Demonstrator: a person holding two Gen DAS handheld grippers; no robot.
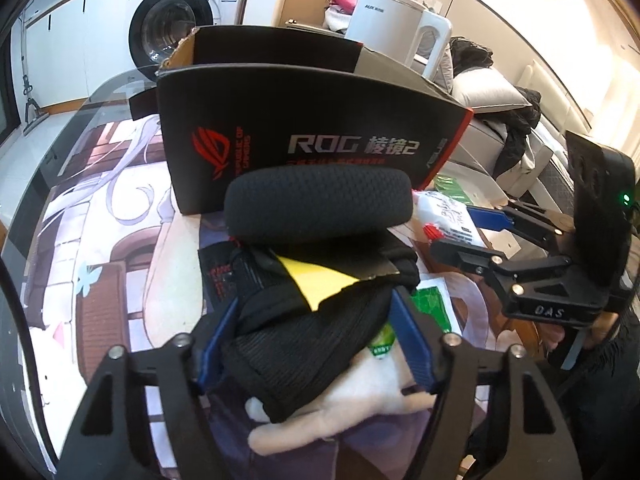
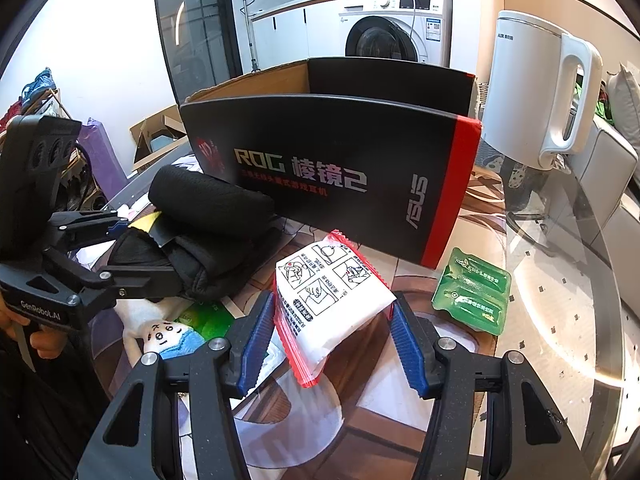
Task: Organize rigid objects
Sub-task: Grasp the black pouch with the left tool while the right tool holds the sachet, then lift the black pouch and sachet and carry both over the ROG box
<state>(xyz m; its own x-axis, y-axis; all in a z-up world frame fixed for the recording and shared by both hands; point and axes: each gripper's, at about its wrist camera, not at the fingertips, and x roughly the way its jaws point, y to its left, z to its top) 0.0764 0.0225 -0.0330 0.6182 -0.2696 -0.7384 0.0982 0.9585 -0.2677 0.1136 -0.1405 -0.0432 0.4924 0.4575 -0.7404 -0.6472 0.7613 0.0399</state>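
my left tool [image 1: 312, 344] grips the black headset [image 1: 316, 240], right tool [image 2: 332, 344] clamps the white packet [image 2: 324, 300]; next, lift both into the box [image 2: 340, 184].

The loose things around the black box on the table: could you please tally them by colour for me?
Black: 1, the headset held in the left gripper
White: 2, the packet between the fingers of the right gripper, and the kettle
Green: 1, the pack
Total: 4
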